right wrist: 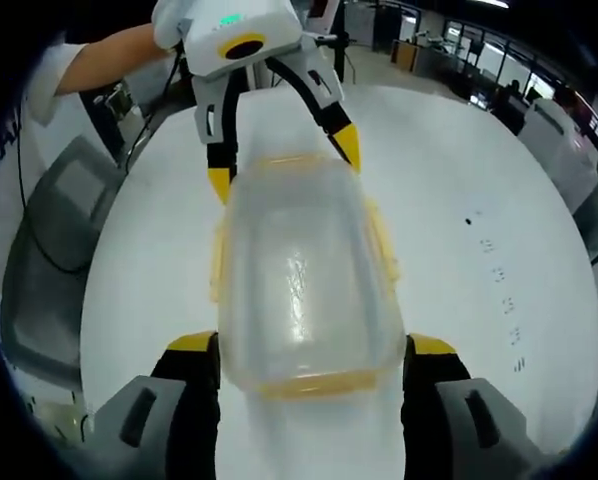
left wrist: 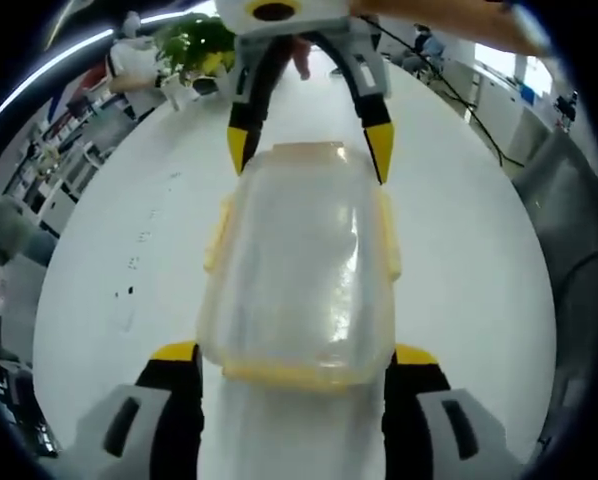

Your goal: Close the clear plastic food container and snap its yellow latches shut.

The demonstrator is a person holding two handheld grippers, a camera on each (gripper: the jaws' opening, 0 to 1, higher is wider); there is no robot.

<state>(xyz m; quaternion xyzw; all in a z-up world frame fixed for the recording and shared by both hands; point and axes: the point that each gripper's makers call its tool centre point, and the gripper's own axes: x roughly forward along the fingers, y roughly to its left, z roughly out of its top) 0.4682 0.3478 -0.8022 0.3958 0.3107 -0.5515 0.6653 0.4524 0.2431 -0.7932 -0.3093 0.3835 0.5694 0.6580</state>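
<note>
- Left gripper view: your left gripper (left wrist: 297, 352) stands wide open, its yellow-tipped jaws rising on either side of the near end of the clear plastic food container (left wrist: 299, 270), which lies on the round white worktop (left wrist: 129, 250).
- The lid is on the container, and a yellow latch (left wrist: 217, 235) shows along its left long side, another along the right, and a yellow strip across the near end; you cannot tell from here whether they are snapped down.
- At the far end of the container, your right gripper (left wrist: 309, 150) comes in facing you, jaws spread, one yellow tip at each far corner of the lid.
- A potted green plant (left wrist: 194, 42) stands beyond the worktop's far edge.
- Right gripper view: your right gripper (right wrist: 311, 358) is likewise open, its jaws flanking the near end of the container (right wrist: 301, 275) without clear contact.
- Across the container, your left gripper (right wrist: 284, 165) is open too, its tips beside the far corners.
- A white-sleeved arm (right wrist: 89, 55) reaches in from the upper left behind that gripper.
- Small dark marks (right wrist: 494, 260) dot the worktop to the right of the container.
</note>
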